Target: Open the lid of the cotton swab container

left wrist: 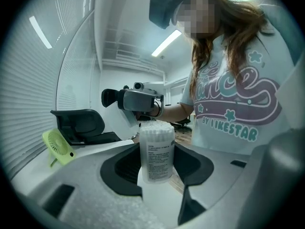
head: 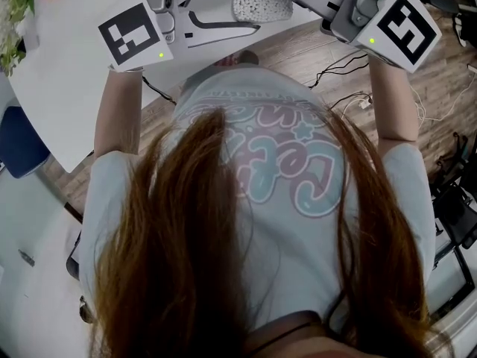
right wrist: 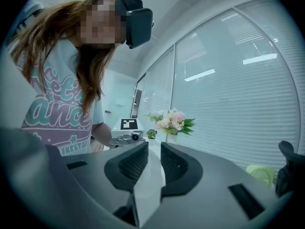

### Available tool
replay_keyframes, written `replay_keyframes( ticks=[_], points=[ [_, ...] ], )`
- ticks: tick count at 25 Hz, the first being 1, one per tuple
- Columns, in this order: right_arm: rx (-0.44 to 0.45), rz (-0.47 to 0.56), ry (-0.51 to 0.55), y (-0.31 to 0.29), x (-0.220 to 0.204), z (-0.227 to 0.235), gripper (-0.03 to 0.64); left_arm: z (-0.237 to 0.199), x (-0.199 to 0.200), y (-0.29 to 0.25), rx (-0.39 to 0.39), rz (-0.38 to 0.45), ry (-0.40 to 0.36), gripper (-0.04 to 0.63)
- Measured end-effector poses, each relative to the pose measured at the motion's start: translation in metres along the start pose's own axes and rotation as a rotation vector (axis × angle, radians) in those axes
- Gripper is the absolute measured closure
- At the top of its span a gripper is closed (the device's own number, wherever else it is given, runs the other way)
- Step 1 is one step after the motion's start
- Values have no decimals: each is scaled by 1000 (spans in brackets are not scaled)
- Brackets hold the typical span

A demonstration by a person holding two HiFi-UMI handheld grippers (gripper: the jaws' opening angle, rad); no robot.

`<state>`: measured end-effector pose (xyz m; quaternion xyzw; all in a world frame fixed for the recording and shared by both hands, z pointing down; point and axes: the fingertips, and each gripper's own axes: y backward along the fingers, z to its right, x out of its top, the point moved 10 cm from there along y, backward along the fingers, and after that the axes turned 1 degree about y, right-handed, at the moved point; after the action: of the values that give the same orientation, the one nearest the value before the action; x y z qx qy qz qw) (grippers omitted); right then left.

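Above the white worktop (head: 67,73): container secured, lid pull pending.
Left tongs (left wrist: 156,165) clamped on the upright clear plastic cylinder of white cotton swabs (left wrist: 156,149), held off the surface. Right tongs (right wrist: 152,157) nearly together, nothing seen between. Lid not discernible. Next, probably: right tongs pinch the top and lift.

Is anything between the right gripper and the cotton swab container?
Nothing visible. The left gripper holds the clear cylindrical plastic container of white cotton swabs; the right gripper, jaws apart and empty, sits beyond it, only air between.
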<state>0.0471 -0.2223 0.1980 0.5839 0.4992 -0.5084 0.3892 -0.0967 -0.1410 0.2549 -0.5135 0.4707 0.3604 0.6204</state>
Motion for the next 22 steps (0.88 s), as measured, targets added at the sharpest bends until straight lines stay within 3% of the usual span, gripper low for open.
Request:
replay_keyframes(
  ticks=[16, 22],
  points=[
    [-10, 10, -39, 3, -3, 8, 607, 4, 6, 0, -9, 31, 0, 407],
    [-20, -5, -6, 1, -7, 6, 611, 5, 3, -1, -10, 38, -6, 406]
  ],
)
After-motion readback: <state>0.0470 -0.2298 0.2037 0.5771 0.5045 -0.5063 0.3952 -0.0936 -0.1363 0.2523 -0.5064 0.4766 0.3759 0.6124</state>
